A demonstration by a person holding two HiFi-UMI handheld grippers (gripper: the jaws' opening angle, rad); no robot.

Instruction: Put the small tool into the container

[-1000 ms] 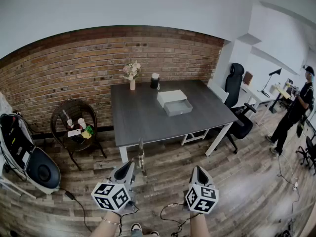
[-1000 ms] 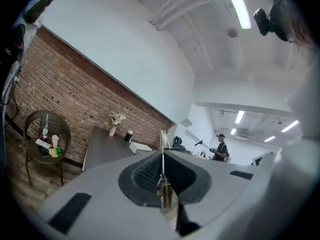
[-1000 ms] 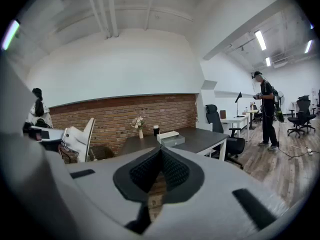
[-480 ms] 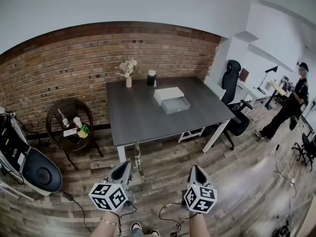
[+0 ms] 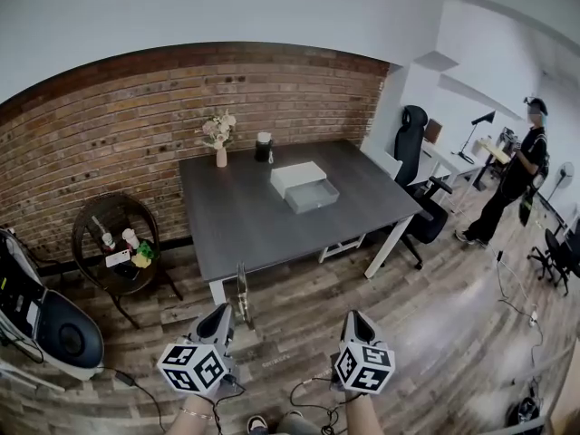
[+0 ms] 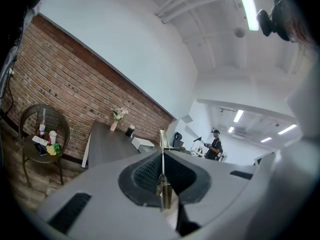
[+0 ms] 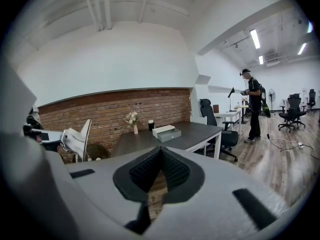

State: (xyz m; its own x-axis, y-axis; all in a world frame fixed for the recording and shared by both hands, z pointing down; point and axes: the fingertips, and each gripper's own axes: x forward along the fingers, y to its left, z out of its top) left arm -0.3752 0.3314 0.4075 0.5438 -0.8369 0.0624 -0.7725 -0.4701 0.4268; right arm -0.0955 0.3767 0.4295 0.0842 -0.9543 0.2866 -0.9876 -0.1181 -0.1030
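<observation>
Head view: left claw (image 5: 220,314) held low pinches upright small tool (image 5: 240,290); right claw (image 5: 355,319) alongside, closed, empty.

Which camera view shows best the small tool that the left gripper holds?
The left gripper view: the small tool is close and centred, pinched edge-on between the fingers of the left gripper. The head view shows it only as a thin strip sticking up from that gripper. The right gripper view does not show it clearly.

No readable text, labels, brands or numbers anywhere.
</observation>
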